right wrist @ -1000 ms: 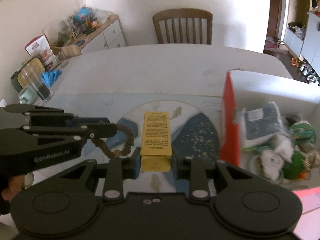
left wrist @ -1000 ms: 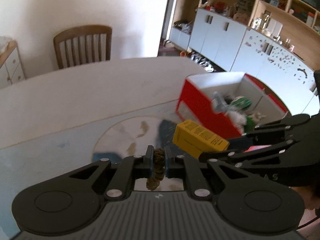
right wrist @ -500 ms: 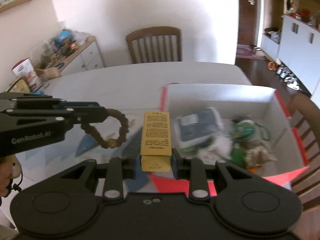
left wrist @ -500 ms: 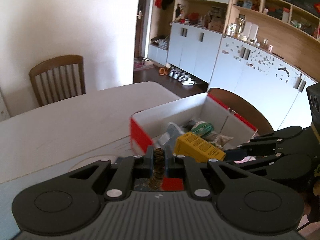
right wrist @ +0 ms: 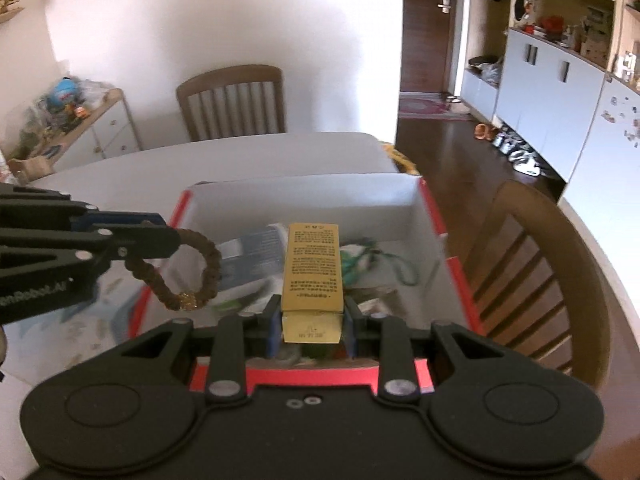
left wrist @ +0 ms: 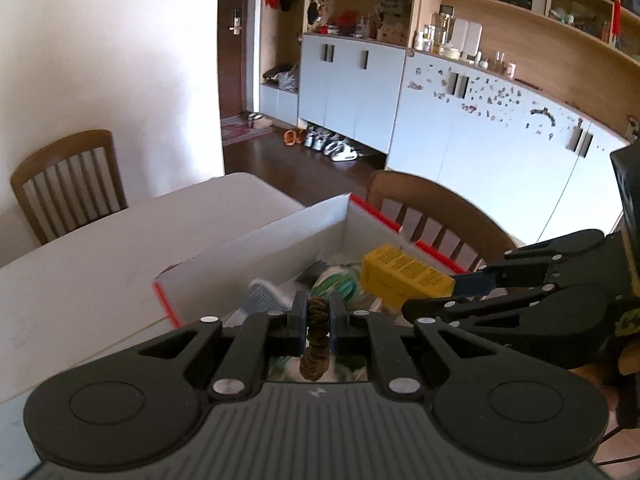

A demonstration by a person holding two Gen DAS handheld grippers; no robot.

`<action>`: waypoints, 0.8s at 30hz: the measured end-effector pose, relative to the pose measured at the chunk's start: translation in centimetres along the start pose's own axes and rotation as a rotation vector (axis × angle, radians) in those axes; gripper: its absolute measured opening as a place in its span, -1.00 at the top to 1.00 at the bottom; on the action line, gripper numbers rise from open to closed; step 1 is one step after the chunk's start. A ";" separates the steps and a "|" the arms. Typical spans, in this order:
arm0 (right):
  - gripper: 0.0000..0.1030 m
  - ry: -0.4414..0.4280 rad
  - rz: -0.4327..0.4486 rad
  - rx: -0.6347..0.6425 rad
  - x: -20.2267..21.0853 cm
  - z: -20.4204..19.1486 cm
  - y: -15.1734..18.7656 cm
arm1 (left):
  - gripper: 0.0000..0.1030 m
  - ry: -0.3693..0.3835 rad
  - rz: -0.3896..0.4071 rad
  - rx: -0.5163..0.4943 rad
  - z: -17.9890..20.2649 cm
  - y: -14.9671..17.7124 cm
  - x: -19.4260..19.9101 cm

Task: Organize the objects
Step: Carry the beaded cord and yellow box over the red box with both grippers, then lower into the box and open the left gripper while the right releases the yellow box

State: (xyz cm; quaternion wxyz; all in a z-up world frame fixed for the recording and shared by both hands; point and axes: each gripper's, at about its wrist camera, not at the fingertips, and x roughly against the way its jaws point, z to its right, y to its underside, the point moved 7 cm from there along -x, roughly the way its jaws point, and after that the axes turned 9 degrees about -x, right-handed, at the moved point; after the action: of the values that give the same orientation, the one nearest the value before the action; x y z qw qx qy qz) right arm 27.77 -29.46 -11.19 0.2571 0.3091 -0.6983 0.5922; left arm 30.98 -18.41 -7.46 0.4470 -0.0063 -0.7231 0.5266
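Both grippers hang over the red-and-white box (right wrist: pixel 436 216) on the table (right wrist: pixel 260 152) — left gripper (left wrist: pixel 318 314) fingers pinching a bead bracelet (right wrist: pixel 200 268), right gripper (right wrist: pixel 311 322) fingers clamping a yellow carton (right wrist: pixel 312 264).

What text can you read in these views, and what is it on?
"enRobot.AI", start cut off by the frame edge: side of the left hand-held gripper.
Yellow box in the right hand-held gripper: dense print, too small to read.
Nothing else legible.

Box (right wrist: pixel 400 190) open-topped, reachable from above; floor crowded with clutter (right wrist: pixel 360 264); chair (right wrist: pixel 552 280) close alongside.
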 end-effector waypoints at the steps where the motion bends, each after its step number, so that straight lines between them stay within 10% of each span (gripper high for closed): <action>1: 0.46 0.009 0.003 0.003 -0.2 0.3 -0.2 | 0.80 0.006 0.000 0.009 0.1 -0.3 -0.5; 24: 0.44 0.003 0.046 0.103 -5.4 3.5 -0.2 | 0.80 0.012 -0.158 0.087 0.0 1.8 -10.6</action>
State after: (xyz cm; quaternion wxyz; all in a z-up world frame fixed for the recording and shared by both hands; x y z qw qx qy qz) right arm 31.59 -32.20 -15.56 0.2282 0.3049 -0.6735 0.6335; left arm 36.48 -22.71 -15.64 0.4915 0.0671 -0.6949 0.5206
